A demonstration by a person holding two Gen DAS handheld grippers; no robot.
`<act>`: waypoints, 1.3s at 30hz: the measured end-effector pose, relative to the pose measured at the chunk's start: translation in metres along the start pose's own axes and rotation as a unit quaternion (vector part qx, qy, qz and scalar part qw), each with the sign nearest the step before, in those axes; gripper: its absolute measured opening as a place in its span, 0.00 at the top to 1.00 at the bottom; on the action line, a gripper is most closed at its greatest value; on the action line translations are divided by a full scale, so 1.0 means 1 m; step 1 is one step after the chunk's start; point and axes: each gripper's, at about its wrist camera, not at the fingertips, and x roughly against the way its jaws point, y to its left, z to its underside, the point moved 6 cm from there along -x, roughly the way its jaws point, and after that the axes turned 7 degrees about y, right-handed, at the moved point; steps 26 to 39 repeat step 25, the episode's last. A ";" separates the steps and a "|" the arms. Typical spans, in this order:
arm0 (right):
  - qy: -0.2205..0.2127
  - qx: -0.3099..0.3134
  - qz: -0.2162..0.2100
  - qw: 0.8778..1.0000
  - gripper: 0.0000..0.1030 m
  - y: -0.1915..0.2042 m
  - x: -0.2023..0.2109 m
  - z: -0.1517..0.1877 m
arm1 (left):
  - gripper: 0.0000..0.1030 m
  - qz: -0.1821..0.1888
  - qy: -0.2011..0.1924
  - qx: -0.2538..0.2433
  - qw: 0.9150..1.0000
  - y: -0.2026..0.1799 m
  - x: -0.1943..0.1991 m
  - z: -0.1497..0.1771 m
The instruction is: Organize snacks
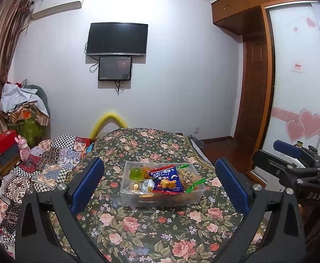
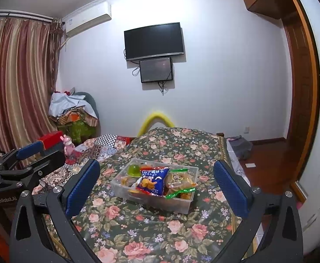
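Observation:
A clear plastic box [image 1: 160,198] sits on the floral cloth and holds several snacks: a blue-and-red biscuit bag [image 1: 167,179], a green jelly cup [image 1: 137,173] and green-edged packets [image 1: 196,184]. My left gripper [image 1: 160,186] is open and empty, its blue pads either side of the box, short of it. The box also shows in the right wrist view [image 2: 153,194], with the biscuit bag [image 2: 152,180] on top. My right gripper [image 2: 156,186] is open and empty, facing the box. Each gripper shows at the edge of the other's view: the right [image 1: 291,160], the left [image 2: 28,160].
The floral cloth [image 1: 151,230] covers a table or bed. A patchwork quilt [image 1: 50,166] lies to the left with a pink rabbit toy [image 1: 23,148]. A clothes pile [image 1: 24,107] and curtain stand far left. A wardrobe [image 1: 295,76] and wooden floor are to the right.

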 end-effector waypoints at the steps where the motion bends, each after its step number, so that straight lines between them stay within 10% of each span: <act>1: -0.001 0.001 0.000 1.000 0.00 0.000 0.000 -0.001 | 0.00 0.000 -0.001 0.000 1.000 0.000 0.000 0.000; 39: -0.005 0.001 0.005 1.000 0.00 0.002 -0.001 0.003 | 0.00 0.002 0.006 0.001 1.000 0.000 -0.002 0.004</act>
